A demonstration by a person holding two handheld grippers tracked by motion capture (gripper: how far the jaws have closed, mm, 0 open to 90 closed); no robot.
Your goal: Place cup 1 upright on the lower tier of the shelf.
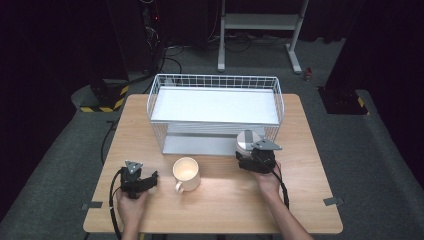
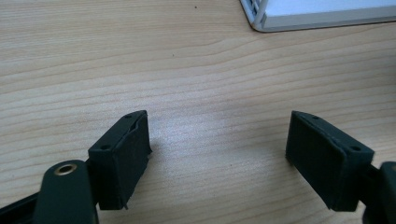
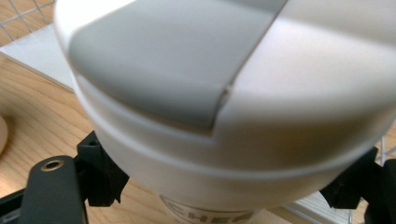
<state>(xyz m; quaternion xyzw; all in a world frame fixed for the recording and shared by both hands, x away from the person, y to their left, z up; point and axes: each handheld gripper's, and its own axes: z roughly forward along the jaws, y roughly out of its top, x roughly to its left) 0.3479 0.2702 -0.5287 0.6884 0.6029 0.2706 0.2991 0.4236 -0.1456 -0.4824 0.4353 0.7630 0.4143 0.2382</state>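
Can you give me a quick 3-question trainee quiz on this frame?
1. True or false: the left gripper is shut on the cream mug.
2. What sits between the right gripper jaws? A) white lidded cup B) mug C) nothing
3. Where does the white wire rack stand relative to the mug: nearer the person, or beyond it?

Key: 1 false, its jaws stand open over bare wooden table; 2 A; 3 beyond it.

The left hand-held gripper (image 1: 150, 179) rests with jaws spread wide; the right hand-held gripper (image 1: 244, 159) seems clamped shut.
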